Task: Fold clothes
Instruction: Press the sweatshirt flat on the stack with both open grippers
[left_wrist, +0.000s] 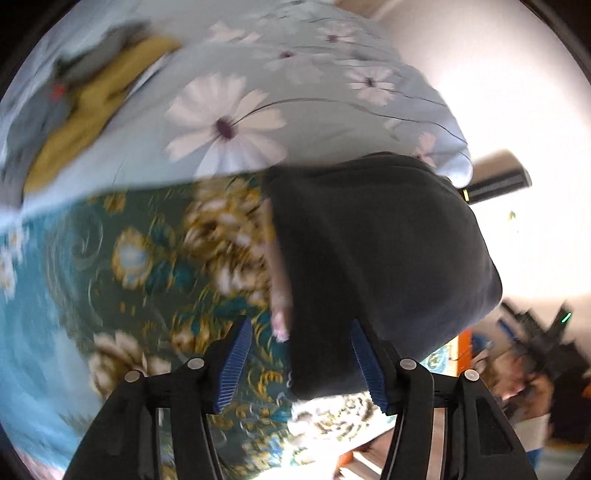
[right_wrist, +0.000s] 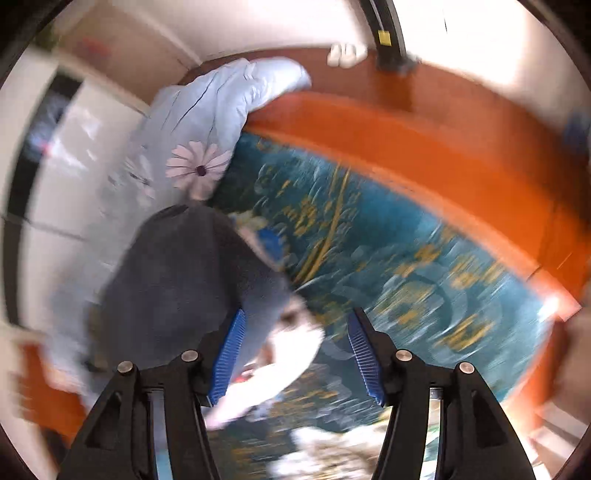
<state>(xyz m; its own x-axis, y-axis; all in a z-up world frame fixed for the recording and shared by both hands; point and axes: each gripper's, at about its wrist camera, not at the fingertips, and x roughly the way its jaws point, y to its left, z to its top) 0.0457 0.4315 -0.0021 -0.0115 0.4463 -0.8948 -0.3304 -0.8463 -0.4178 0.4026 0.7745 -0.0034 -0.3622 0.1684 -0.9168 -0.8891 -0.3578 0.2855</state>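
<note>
A dark navy folded garment (left_wrist: 373, 254) lies on the teal floral bedspread (left_wrist: 140, 258), with a pale pink lining showing along its left edge. My left gripper (left_wrist: 301, 326) stands open just above it. The garment's near corner reaches in between the jaws beside the right pad (left_wrist: 365, 362); the left pad is clear of it. In the blurred right wrist view the same dark garment (right_wrist: 177, 280) sits at the left. My right gripper (right_wrist: 297, 317) is open, with the garment's edge and a pale patch beside its left pad (right_wrist: 229, 358).
A light blue daisy-print duvet (left_wrist: 229, 122) is bunched at the back of the bed (right_wrist: 207, 122). Yellow and grey clothes (left_wrist: 92, 96) lie piled on it. An orange wooden bed frame (right_wrist: 406, 147) borders the bedspread (right_wrist: 406, 266). A black cylinder (left_wrist: 498, 182) lies past the duvet.
</note>
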